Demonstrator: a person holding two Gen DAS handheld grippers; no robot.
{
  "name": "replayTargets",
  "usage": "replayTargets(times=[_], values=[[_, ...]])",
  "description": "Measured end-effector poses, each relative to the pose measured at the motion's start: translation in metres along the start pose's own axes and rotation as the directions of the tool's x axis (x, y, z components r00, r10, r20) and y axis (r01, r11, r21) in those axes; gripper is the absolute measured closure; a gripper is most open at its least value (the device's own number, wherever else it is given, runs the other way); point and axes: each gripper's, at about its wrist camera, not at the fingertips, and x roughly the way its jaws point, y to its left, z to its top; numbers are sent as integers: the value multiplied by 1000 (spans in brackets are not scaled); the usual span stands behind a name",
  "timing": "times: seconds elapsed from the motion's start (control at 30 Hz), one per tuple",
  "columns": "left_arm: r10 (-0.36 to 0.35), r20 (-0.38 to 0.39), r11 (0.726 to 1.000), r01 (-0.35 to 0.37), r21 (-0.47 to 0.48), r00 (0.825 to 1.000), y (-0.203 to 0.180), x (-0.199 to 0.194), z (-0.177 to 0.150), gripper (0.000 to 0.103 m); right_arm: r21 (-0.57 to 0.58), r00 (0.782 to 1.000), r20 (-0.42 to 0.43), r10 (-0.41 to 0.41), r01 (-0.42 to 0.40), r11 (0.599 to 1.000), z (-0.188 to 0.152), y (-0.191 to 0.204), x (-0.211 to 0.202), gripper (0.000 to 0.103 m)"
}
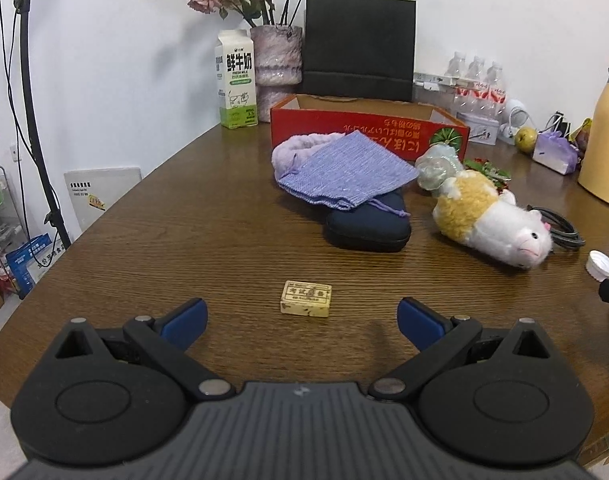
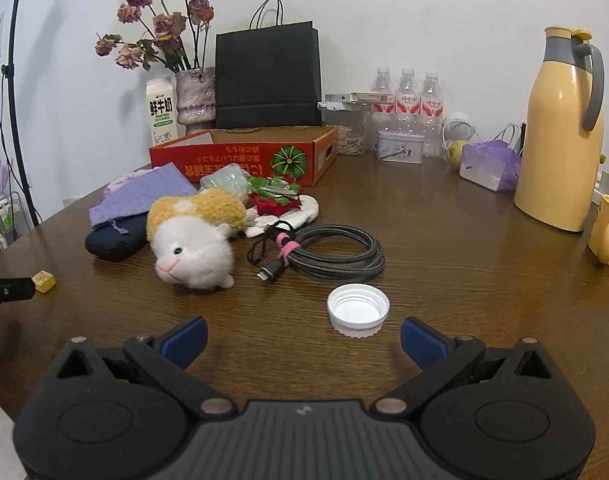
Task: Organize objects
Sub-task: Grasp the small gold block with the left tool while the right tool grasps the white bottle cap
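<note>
Two grippers are released and hold nothing: the left gripper (image 1: 302, 322) faces the eraser (image 1: 306, 299), the right gripper (image 2: 303, 340) the white cap (image 2: 358, 313), probably for picking. Farther, the red box (image 2: 240, 159) waits open.

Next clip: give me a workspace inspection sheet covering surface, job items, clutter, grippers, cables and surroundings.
Surface: brown wood-grain table, no spills seen.
Job's things: eraser, white cap, plush hamster, purple pouch lying over dark case, all outside the red box.
Clutter: milk carton, vase, black bag, water bottles, yellow jug.
Grippers: left gripper open, eraser ahead of it; right gripper open, near cap.
Cables: coiled braided cable, tied with a pink strap.
Surroundings: white wall, black stand.
</note>
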Motion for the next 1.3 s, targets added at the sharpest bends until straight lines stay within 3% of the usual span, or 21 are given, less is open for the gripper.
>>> replayTargets(times=[0.13,0.33,0.5,0.63,0.97,1.07,1.3], values=[[10,-10,1000,-10,2,1000,0,8,3,4,-7,1000,-4,7,-7,1000,2,-6,6,0],[-9,-43,1000,8,-14,999,1,23,5,29,-18,1000,-15,21,-21,1000,6,-14,15,0],[4,-44,1000,-5,-25,999,0,33,5,33,-23,999,-29,26,-26,999,8,-19,22,0],[-2,-28,1000,2,-22,1000,-1,33,6,72,-25,999,-41,20,-21,999,12,-22,28,0],[-22,-11,999,22,-48,1000,-1,29,9,72,-10,997,-80,3,-3,1000,17,-29,38,2],[-33,3,998,34,-47,999,-4,26,11,72,1,995,-99,-6,6,1000,18,-33,43,10],[-43,15,998,44,-48,999,-7,23,13,72,-8,995,-101,-17,16,1000,18,-29,46,44]])
